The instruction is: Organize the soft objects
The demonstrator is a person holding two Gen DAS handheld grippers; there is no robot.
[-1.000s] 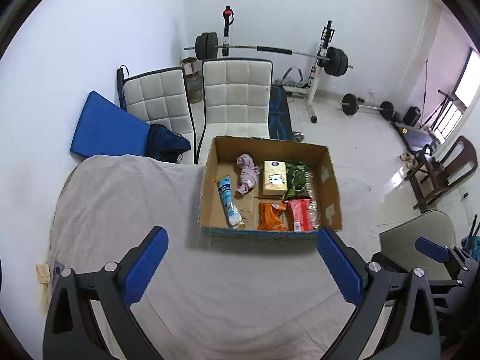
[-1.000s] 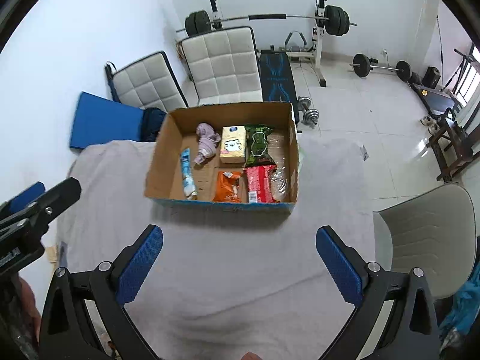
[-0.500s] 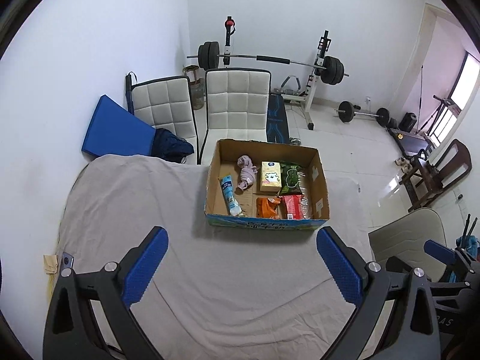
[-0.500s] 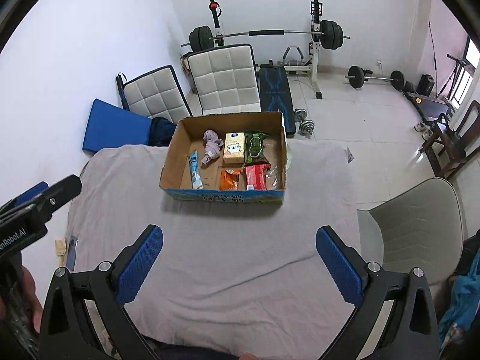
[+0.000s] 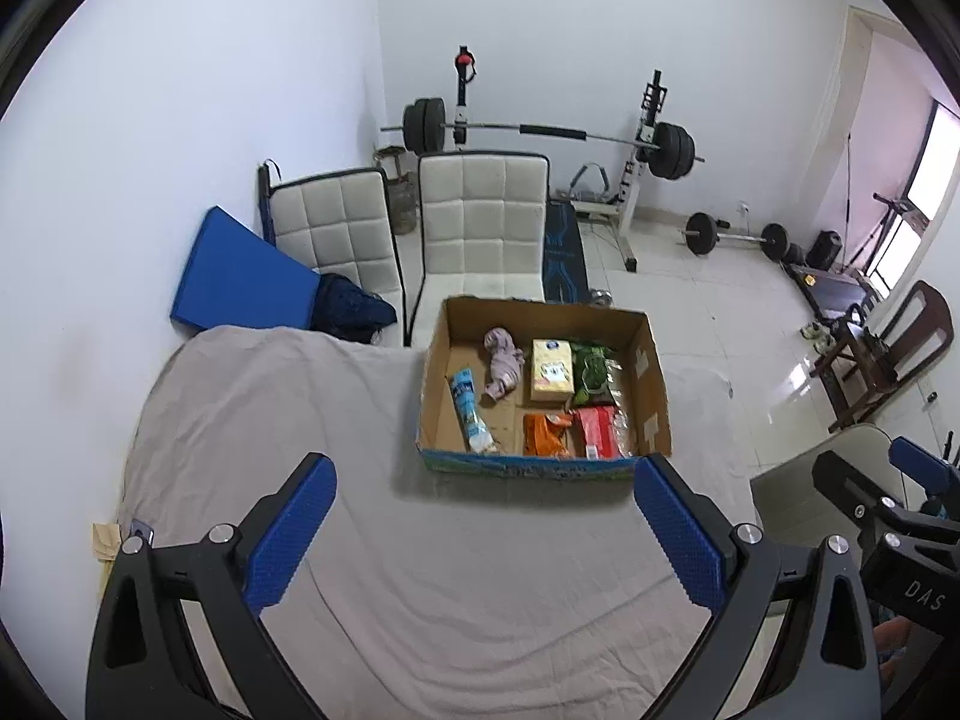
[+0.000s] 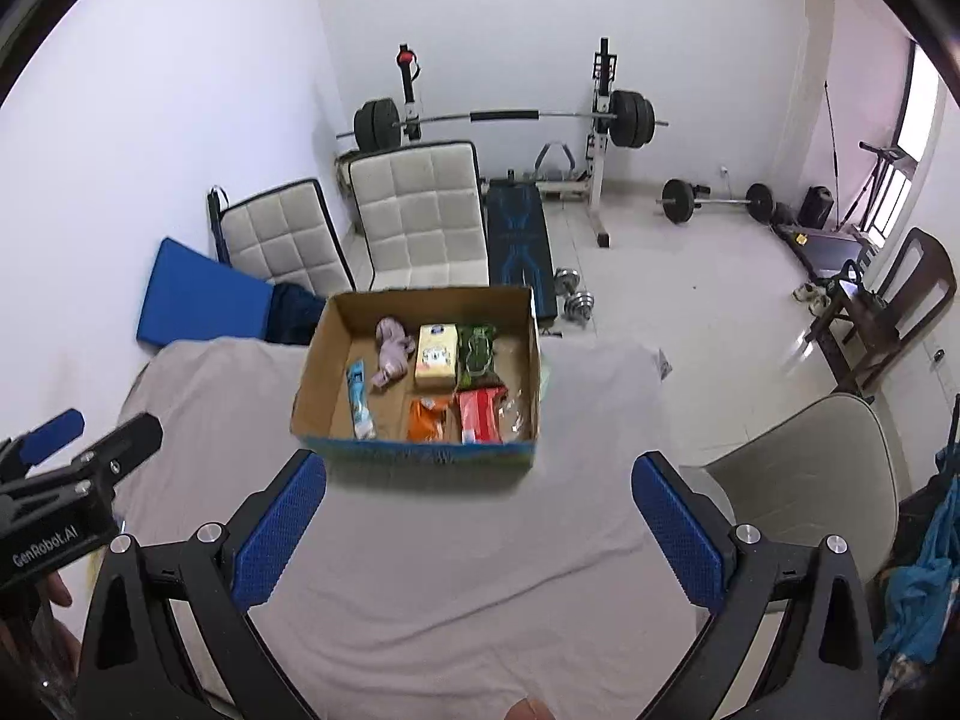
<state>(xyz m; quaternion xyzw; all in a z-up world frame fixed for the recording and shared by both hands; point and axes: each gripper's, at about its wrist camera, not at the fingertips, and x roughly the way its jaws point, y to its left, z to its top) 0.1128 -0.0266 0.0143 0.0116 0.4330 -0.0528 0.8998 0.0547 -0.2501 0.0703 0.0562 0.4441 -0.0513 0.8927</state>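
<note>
An open cardboard box (image 5: 651, 384) (image 6: 312, 372) stands on a grey cloth-covered table (image 5: 270, 420) (image 6: 600, 420). Inside lie a blue tube (image 5: 469, 411) (image 6: 359, 399), a pink soft bundle (image 5: 503, 363) (image 6: 391, 351), a yellow packet (image 5: 551, 369) (image 6: 436, 357), a green packet (image 5: 591, 366) (image 6: 475, 354), an orange packet (image 5: 543, 435) (image 6: 427, 417) and a red packet (image 5: 597, 432) (image 6: 479, 417). My left gripper (image 5: 486, 531) is open and empty, high above the table in front of the box. My right gripper (image 6: 477, 531) is open and empty, likewise back from the box.
Two white padded chairs (image 5: 480, 234) (image 6: 420, 216) and a blue mat (image 5: 240, 276) stand behind the table. A barbell rack (image 5: 540, 132) is at the back wall. A beige chair (image 6: 804, 480) stands at the table's right side.
Both grippers have risen and pulled back from the box, which now looks smaller and farther. Both stay open and empty.
</note>
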